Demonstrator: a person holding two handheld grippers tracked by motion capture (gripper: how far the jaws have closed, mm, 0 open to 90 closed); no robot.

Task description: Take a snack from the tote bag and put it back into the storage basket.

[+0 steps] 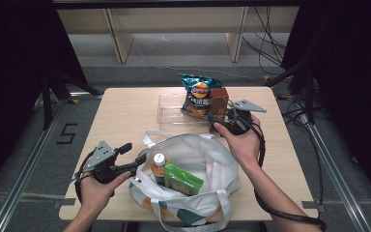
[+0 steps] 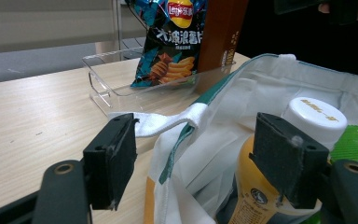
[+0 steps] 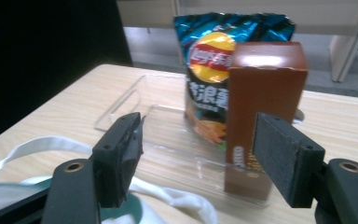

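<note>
A white tote bag point(image 1: 207, 159) with teal trim lies open at the table's near side. Inside it stand an orange drink bottle point(image 1: 159, 166) with a white cap point(image 2: 313, 116) and a green packet point(image 1: 182, 180). My left gripper point(image 1: 134, 153) is at the bag's left rim, open, with the bag's white strap point(image 2: 168, 122) lying between its jaws untouched. Behind the bag, a clear tray point(image 1: 169, 108) holds a blue chip bag point(image 1: 198, 94) and a brown box point(image 1: 219, 101). My right gripper point(image 1: 216, 122) faces the brown box point(image 3: 261, 107), open and short of it.
The wooden table point(image 1: 125, 116) has bare room at its left and far right. Beyond it the floor carries wooden frame legs point(image 1: 118, 41) and loose cables point(image 1: 270, 53). Metal rails point(image 1: 29, 159) run along both sides.
</note>
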